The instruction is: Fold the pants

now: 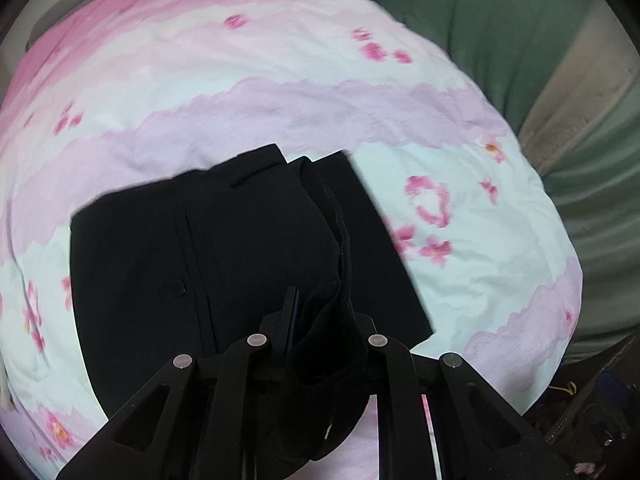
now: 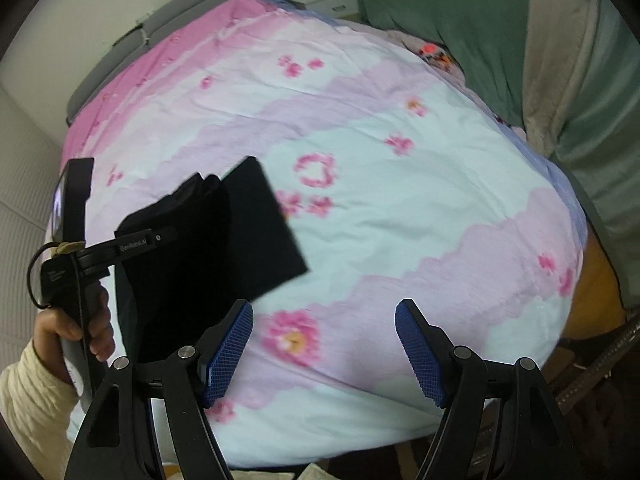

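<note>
Count: one pair of pants (image 1: 208, 248), one bed (image 1: 280, 64), two grippers, one hand (image 2: 60, 330) in sight.
Pants: black, partly folded into a flat, thick stack with straight edges. A seam ran down the top layer. A small button showed near it.
Where the pants were: on the bed, on top of the quilt (image 2: 400, 208). In the right wrist view they lay on the left side of the bed. One part was lifted up off the stack.
Left gripper (image 1: 320, 320): its jaws were closed tight on a bunched-up fold of the pants. The cloth hung down between the jaws and hid most of them.
Right gripper (image 2: 324, 344): its jaws were wide open with nothing in them. The blue pads (image 2: 230, 354) faced each other. It hung over the quilt, just beside the pants, not touching them.
Hand: it gripped the handle of the left gripper, seen at the left edge of the right wrist view. The sleeve (image 2: 28, 408) was cream.
Quilt: pink, white and light purple bands with pink flowers.
Curtain (image 2: 460, 8): green, hanging past the far side of the bed.
</note>
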Motion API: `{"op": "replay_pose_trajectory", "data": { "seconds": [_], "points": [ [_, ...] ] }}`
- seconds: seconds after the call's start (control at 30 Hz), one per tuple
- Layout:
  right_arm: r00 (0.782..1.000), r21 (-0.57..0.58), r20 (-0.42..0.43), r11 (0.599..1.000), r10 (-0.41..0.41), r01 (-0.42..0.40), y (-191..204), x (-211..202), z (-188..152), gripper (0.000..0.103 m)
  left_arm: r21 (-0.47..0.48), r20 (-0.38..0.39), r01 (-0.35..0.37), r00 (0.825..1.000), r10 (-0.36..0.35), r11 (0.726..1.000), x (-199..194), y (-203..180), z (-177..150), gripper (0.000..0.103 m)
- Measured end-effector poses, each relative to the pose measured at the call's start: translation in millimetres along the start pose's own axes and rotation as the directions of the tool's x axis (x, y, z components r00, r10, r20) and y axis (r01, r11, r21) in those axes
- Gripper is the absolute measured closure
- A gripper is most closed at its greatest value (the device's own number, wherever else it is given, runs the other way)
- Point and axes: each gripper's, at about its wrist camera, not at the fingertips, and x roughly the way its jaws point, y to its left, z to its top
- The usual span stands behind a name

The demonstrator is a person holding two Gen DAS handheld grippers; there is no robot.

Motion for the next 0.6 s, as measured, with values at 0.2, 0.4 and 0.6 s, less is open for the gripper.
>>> {"op": "replay_pose_trajectory", "data": {
  "seconds": [0.2,0.4,0.6],
  "points": [
    [1.0,0.035,-0.021,0.999,-0.002,0.002,-33,4,-2,0.029,0.042,-0.053,-0.049,0.997,0.051,0.998,34,-33,12,0.085],
    [1.0,0.044,-0.024,0.999,-0.021,0.022,-49,5,3,0.029,0.076,-0.106,-0.076,0.991,0.083,0.994,64,-58,4,0.085],
    [0.998,0.036,-0.047,0.999,-0.034,0.035,-54,14,8,0.029,0.06,-0.168,-0.029,0.985,0.039,0.998,75,-65,8,0.071]
  ]
}}
